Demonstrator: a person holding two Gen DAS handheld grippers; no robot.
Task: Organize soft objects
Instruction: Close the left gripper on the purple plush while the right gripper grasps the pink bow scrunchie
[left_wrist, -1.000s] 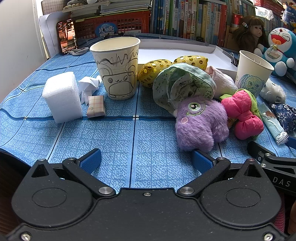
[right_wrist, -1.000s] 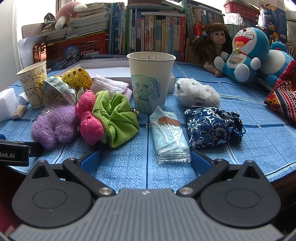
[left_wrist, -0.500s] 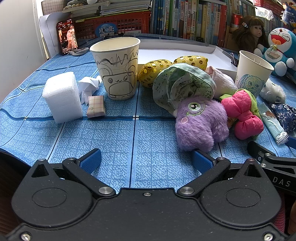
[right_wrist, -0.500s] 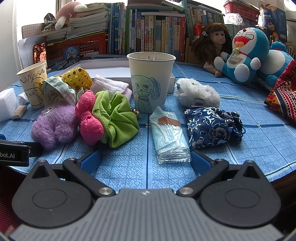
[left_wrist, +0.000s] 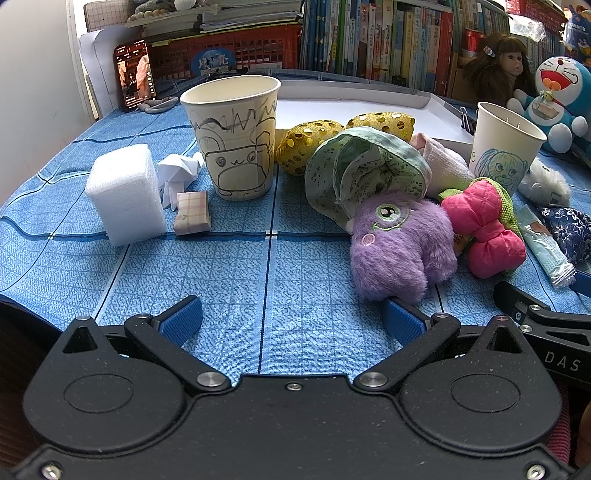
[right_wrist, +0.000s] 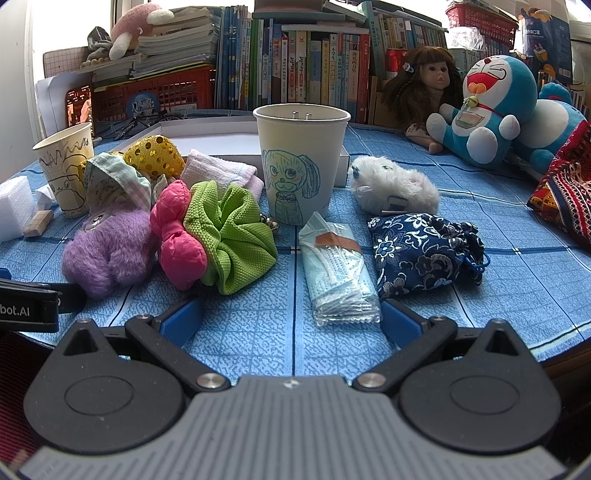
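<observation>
At the bottom of each wrist view, the left gripper (left_wrist: 291, 323) and the right gripper (right_wrist: 290, 319) had their jaws spread wide, holding nothing. The purple plush (left_wrist: 400, 245) lay right of centre in the left view, touching the pink bow (left_wrist: 482, 227); the green scrunchie (right_wrist: 231, 230) and mask packet (right_wrist: 338, 271) sat mid-frame in the right view.

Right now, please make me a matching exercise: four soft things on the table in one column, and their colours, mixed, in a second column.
Things:
1. furry monster toy
2. quilted bow
3. mesh scrunchie
4. drawstring pouch

Colours:
A. lime green
B. dark blue with white flowers
C. purple
D. pink

Pairs: 1-C, 2-D, 3-A, 4-B
</observation>
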